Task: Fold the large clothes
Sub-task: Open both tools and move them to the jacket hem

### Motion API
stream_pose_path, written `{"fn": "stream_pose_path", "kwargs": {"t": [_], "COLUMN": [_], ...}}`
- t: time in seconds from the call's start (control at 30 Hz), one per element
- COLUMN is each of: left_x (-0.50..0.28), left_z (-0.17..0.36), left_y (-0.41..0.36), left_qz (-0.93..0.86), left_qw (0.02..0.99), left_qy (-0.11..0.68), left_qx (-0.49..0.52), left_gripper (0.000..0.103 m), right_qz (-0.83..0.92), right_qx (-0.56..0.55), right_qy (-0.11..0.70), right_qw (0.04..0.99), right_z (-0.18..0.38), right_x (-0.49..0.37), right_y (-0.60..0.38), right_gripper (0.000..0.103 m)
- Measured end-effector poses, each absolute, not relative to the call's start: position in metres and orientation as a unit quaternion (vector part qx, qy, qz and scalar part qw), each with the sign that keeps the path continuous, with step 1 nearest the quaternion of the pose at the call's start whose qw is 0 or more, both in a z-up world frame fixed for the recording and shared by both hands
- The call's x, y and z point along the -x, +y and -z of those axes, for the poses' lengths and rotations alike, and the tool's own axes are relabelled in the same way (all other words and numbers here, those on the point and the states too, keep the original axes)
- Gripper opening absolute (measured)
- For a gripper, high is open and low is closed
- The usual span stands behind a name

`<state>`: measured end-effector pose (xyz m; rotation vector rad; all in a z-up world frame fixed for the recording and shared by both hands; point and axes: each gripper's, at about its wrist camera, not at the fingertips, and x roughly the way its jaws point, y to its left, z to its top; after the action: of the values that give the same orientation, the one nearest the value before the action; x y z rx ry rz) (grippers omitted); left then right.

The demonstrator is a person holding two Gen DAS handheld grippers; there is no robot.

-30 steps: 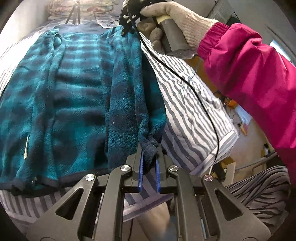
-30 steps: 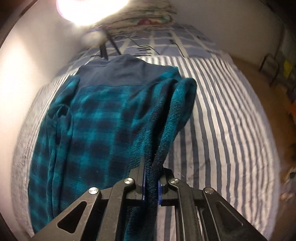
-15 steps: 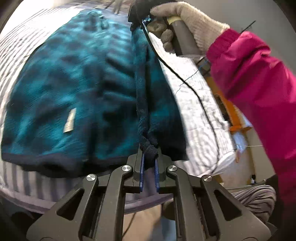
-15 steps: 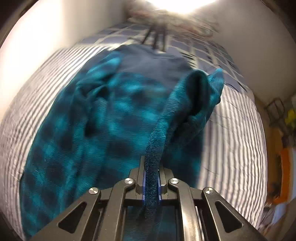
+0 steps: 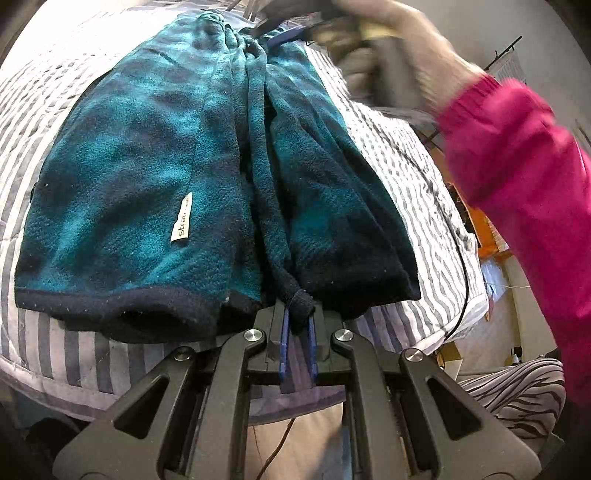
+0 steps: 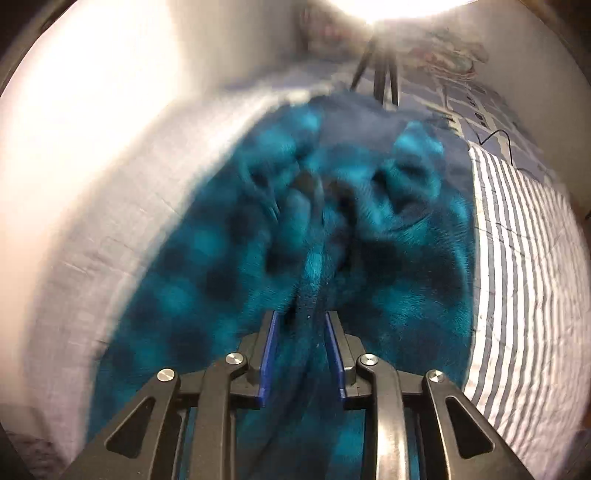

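Left wrist view. The fleece top (image 5: 155,192), teal with dark checks, lies on the bed (image 5: 417,192), which is covered in a grey and white striped sheet. The garment's right side is doubled inward, leaving a long ridge down its middle and a dark hem (image 5: 122,306) along the near edge. A white label (image 5: 181,219) shows on the left panel. The left hand-held gripper (image 5: 297,325) sits at the near edge of the bed, its blue pads (image 5: 284,332) narrowed on a bunched end of the hem; fabric fills the gap between them. At the far end of the ridge, the right hand-held gripper (image 5: 284,31) appears blurred; its state cannot be read from this view. It is carried by a gloved hand (image 5: 388,44) in a pink sleeve (image 5: 517,177). A black cable (image 5: 461,280) trails down over the sheet to the bed's right edge. A striped cloth (image 5: 517,391) lies at lower right, off the bed.

Right wrist view. The picture is strongly motion-blurred. The same fleece top (image 6: 207,288) fills the centre, rumpled into folds, with the striped sheet (image 6: 517,280) to its right and a pale surface (image 6: 92,206) to its left. The right hand-held gripper (image 6: 301,354) has its blue pads (image 6: 267,354) standing well apart; a raised fold of fleece runs between them, but the pads do not press on it. Tripod legs (image 6: 376,77) stand at the far end of the bed beneath a bright glare (image 6: 399,11).
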<state>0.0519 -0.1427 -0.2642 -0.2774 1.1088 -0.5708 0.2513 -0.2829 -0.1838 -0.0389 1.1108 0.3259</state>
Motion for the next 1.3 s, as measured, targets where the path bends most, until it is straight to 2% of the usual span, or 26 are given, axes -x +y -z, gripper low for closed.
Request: {"fn": "stream_pose_path", "kwargs": {"t": [0.1, 0.33, 0.5, 0.63, 0.7, 0.9, 1.03, 1.2, 1.3], "left_x": [-0.050, -0.036, -0.023, -0.043, -0.057, -0.100, -0.113, -0.112, -0.106], "left_z": [0.262, 0.252, 0.216, 0.197, 0.196, 0.209, 0.233, 0.251, 0.261], "left_y": [-0.142, -0.130, -0.097, -0.065, -0.054, -0.018, 0.000, -0.007, -0.014], "left_qz": [0.267, 0.282, 0.281, 0.238, 0.218, 0.187, 0.176, 0.176, 0.171], "left_qw": [0.804, 0.801, 0.827, 0.855, 0.862, 0.860, 0.844, 0.837, 0.838], "left_qy": [0.515, 0.521, 0.486, 0.462, 0.458, 0.475, 0.503, 0.516, 0.517], "left_qx": [0.127, 0.086, 0.031, 0.004, -0.007, 0.008, 0.058, 0.047, 0.025], "left_gripper": [0.006, 0.006, 0.025, 0.027, 0.027, 0.027, 0.036, 0.036, 0.036], "right_qz": [-0.139, -0.156, -0.185, -0.207, -0.189, -0.219, -0.177, -0.157, -0.168], "right_qx": [-0.063, -0.086, -0.033, -0.048, -0.013, -0.049, -0.073, -0.097, -0.063], "right_qy": [0.494, 0.517, 0.523, 0.537, 0.526, 0.501, 0.480, 0.506, 0.520], "right_qw": [0.856, 0.837, 0.832, 0.816, 0.829, 0.836, 0.856, 0.843, 0.835], "right_z": [0.156, 0.174, 0.191, 0.217, 0.225, 0.177, 0.156, 0.184, 0.209], "right_x": [-0.221, -0.137, -0.087, -0.062, -0.055, -0.023, -0.001, 0.010, 0.027], "right_y": [-0.335, -0.359, -0.325, -0.295, -0.281, -0.315, -0.361, -0.374, -0.349], "right_gripper": [0.026, 0.023, 0.022, 0.021, 0.021, 0.021, 0.022, 0.023, 0.023]}}
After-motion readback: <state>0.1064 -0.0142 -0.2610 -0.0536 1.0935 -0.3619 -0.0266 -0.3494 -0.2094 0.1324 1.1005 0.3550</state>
